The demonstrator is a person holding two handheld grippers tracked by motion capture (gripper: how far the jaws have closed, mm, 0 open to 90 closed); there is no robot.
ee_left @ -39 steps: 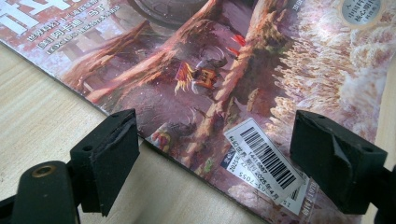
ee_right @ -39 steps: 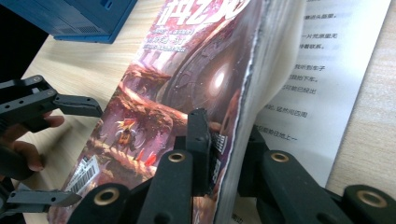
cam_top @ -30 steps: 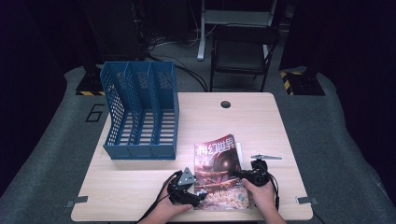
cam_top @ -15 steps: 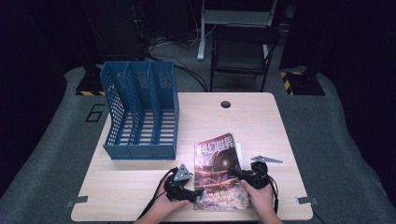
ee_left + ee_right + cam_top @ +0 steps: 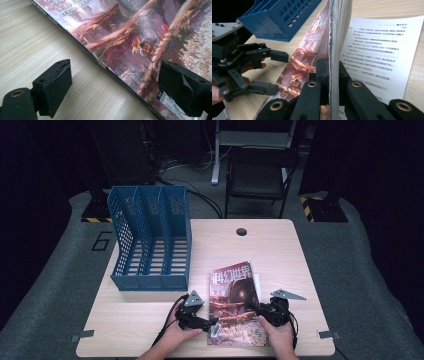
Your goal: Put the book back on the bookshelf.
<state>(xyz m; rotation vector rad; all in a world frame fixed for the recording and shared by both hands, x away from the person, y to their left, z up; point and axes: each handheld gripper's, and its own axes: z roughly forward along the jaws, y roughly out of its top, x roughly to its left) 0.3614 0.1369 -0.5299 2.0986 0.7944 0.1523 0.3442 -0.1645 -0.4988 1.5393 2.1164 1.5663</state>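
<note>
A magazine (image 5: 234,300) with a red illustrated cover lies near the table's front edge. My right gripper (image 5: 256,309) is shut on its right edge and holds that edge raised; in the right gripper view the jaws (image 5: 329,65) clamp the page block (image 5: 337,30), and a white printed sheet (image 5: 382,50) lies under it. My left gripper (image 5: 213,325) is at the magazine's left edge. Its jaws have just been opening, and in the left gripper view they (image 5: 115,75) straddle the cover's edge (image 5: 100,58) without pressing on it, one pad over the bare wood and one over the cover.
A blue three-slot file rack (image 5: 150,240) lies on the table's left half, just beyond the left gripper. A cable hole (image 5: 241,231) is at the far middle of the tabletop (image 5: 280,250). A dark chair (image 5: 260,175) stands behind the table.
The left gripper's jaws stand wider apart than before. The right gripper has shifted slightly with the magazine's right edge, which now sits a little further in.
</note>
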